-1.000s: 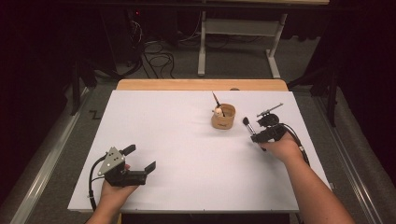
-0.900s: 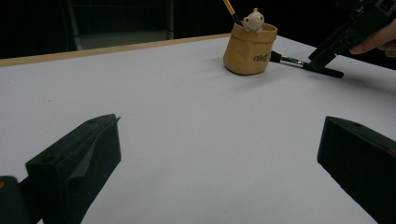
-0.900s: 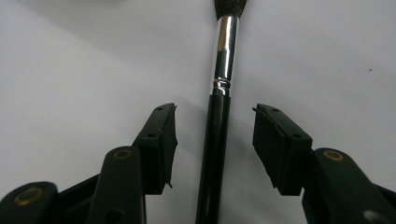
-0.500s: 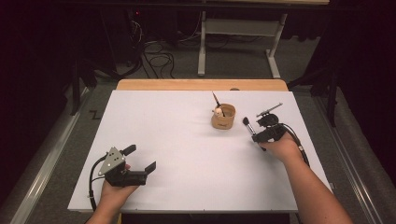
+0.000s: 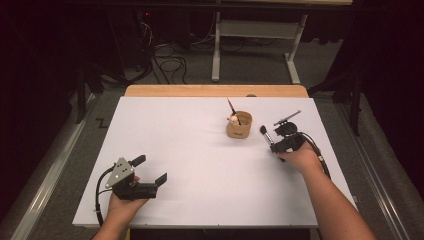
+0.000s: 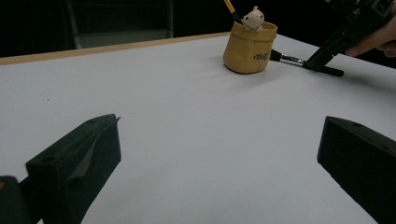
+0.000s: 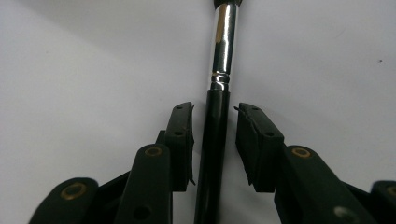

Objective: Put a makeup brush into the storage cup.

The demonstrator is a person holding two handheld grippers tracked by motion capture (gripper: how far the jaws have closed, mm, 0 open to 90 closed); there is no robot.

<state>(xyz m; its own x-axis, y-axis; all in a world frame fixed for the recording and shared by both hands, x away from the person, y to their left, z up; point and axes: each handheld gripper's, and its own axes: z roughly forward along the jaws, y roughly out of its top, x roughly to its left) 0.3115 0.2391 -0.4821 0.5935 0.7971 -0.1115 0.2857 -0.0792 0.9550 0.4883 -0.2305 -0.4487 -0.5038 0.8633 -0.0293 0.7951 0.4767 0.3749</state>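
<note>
While the left gripper (image 5: 150,172) idles wide open near the table's (image 5: 200,200) front edge, the right gripper (image 5: 274,136) straddles the brush (image 5: 265,135) lying beside the pot (image 5: 239,125). Close up, its jaws have been closing around the brush's (image 7: 214,140) handle, small gaps remaining — next, pinch and lift.

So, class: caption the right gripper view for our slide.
Right gripper jaws closing around a black-handled brush lying on the white table.

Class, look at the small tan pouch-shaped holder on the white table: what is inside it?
From the tan holder rise a thin brush with an orange handle and a small cream bear-like figure. Its wall hides their lower parts and anything else deeper inside.
</note>
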